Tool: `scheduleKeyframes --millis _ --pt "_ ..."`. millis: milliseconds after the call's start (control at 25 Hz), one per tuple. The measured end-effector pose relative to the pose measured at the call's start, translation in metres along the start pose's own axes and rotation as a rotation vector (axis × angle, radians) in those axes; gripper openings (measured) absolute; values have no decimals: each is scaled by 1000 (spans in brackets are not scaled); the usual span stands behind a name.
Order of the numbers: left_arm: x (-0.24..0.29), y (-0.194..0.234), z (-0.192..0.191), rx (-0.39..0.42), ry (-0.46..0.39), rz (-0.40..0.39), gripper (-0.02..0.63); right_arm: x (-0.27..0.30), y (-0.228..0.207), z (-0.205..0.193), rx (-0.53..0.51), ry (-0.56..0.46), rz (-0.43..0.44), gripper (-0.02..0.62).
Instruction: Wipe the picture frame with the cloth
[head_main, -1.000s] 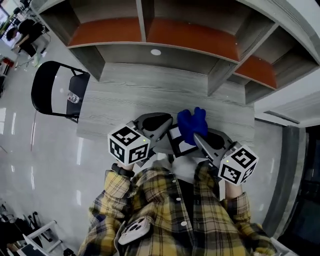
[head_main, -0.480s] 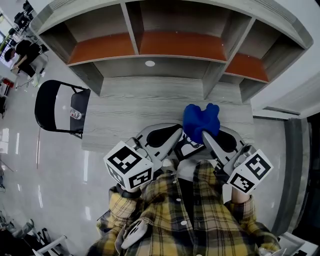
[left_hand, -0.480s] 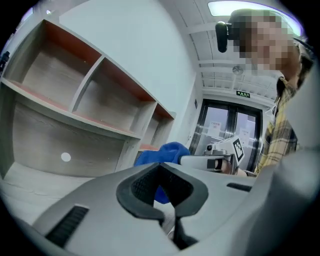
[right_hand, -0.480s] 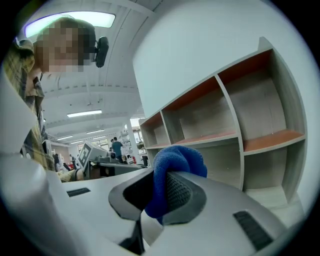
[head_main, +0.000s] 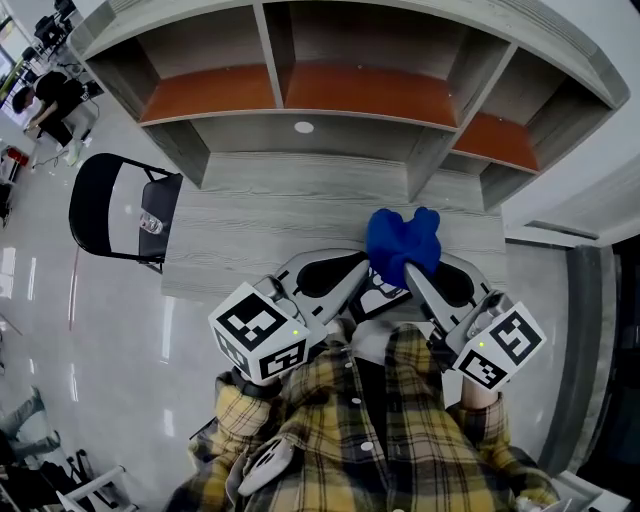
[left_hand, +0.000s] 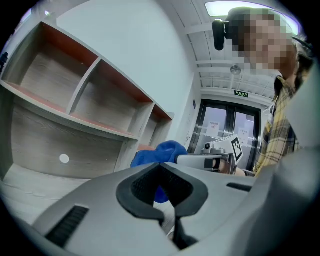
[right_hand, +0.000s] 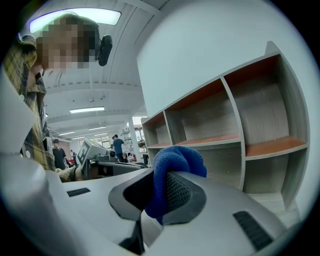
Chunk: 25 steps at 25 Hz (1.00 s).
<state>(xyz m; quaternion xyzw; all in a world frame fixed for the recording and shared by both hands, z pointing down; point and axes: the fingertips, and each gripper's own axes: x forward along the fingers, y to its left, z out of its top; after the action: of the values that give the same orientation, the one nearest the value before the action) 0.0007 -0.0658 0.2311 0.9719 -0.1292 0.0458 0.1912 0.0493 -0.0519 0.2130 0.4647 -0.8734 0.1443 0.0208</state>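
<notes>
Over the desk's near edge, the left gripper seems clamped on the frame, likely to steady it off the surface, while the right gripper, closed on the cloth, holds it just beside the frame for wiping.

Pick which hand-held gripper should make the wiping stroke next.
Right. The right hand-held gripper is shut on the blue cloth, which sits just at the upper edge of the picture frame. The left hand-held gripper appears clamped on the picture frame, so it should only steady it.
</notes>
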Motion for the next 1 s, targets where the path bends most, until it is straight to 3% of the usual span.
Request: scheduleKeyframes --millis 760,1000 --pt "3 8 -9 1 19 12 5 8 -6 -20 22 40 -2 52" --pt "-1 8 -15 -34 21 16 5 8 -3 -25 38 70 1 52"
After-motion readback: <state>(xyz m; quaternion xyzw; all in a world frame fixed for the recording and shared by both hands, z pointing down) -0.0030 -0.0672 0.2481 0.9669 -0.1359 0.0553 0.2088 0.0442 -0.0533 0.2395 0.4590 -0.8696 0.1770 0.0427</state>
